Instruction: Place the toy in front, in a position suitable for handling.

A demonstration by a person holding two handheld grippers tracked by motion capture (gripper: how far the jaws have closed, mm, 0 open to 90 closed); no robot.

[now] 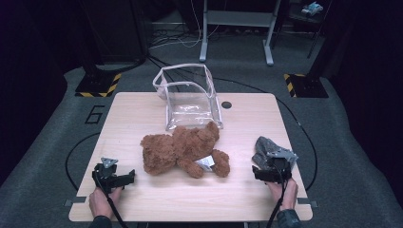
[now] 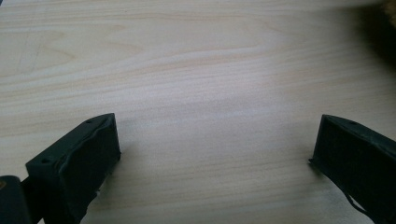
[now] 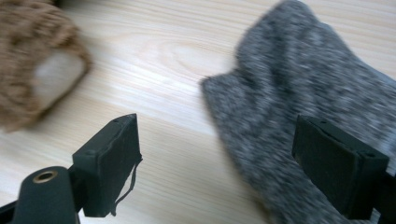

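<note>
The right hand-held gripper (image 3: 215, 158) has its jaws spread, nothing pinched; the grey cloth (image 3: 299, 98) lies flat on the surface (image 1: 142, 114) just ahead, part of it between them. The left hand-held gripper (image 2: 212, 154) is spread over bare wood, left of the teddy (image 1: 183, 149)

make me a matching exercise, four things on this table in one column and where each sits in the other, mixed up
Things:
1. teddy bear
2. clear bag
3. grey cloth
4. left gripper

Places:
A. at the far edge of the table, standing open
B. near the front left corner, jaws apart over bare wood
C. lying in the middle of the table
D. at the right, just beyond the right gripper

Pairs: 1-C, 2-A, 3-D, 4-B
</note>
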